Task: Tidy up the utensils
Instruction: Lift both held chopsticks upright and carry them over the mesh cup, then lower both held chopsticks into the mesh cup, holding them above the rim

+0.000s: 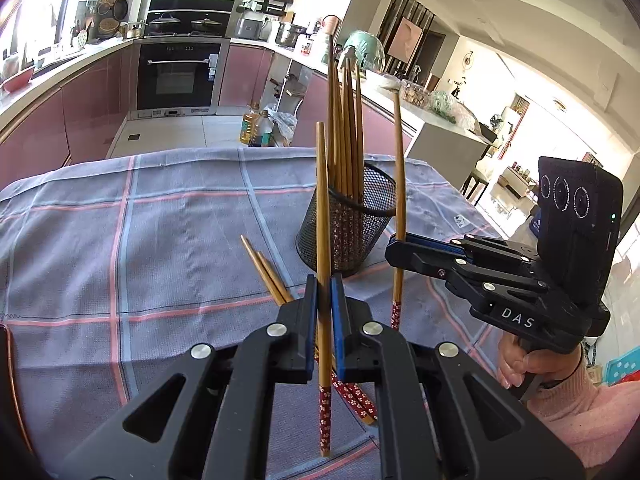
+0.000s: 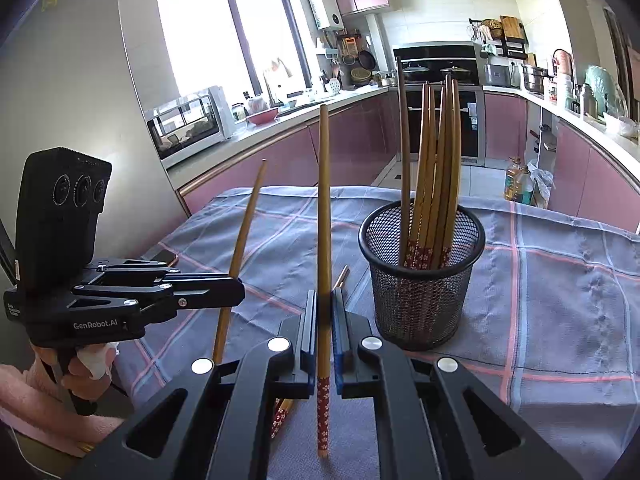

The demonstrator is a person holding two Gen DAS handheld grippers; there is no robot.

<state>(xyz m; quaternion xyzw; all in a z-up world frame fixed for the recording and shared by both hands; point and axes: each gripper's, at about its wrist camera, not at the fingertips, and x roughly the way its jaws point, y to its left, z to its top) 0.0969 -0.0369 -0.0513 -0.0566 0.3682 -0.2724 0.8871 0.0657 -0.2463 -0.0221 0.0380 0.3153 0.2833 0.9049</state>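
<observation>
1. Writing: in the left wrist view the right gripper (image 1: 394, 246), at middle right of the frame, carries white letters "DAS" on its black body. In the right wrist view the left gripper (image 2: 236, 292), at lower left, reads "GenRobot.AI". A small label on its rear is too small to read.
2. Left gripper: its jaws are closed on one chopstick (image 1: 323, 240), held almost upright at lower centre of the left wrist view, red flowered end pointing down.
3. Right gripper: its jaws are closed on a second chopstick (image 2: 324, 240), likewise upright with the red patterned end lowest, at centre of the right wrist view.
4. A black mesh cup (image 2: 420, 280) stands on the table, right of centre in the right wrist view, holding a bunch of chopsticks (image 2: 436, 152) with tips up.
5. Two loose chopsticks (image 1: 266, 272) lie on the cloth just left of the cup in the left wrist view, partly hidden behind the gripper.
6. Surface: a grey-blue tablecloth (image 2: 560, 300) with pink and pale blue checks covers the table.
7. Room: a kitchen with pink cabinets (image 1: 92, 108), a built-in oven (image 1: 178, 76) at upper centre, a window (image 2: 224, 36) at upper left, and oil bottles (image 1: 256, 128) on the floor.
8. A hand (image 1: 520, 364) in a pink sleeve grips the right handle.
</observation>
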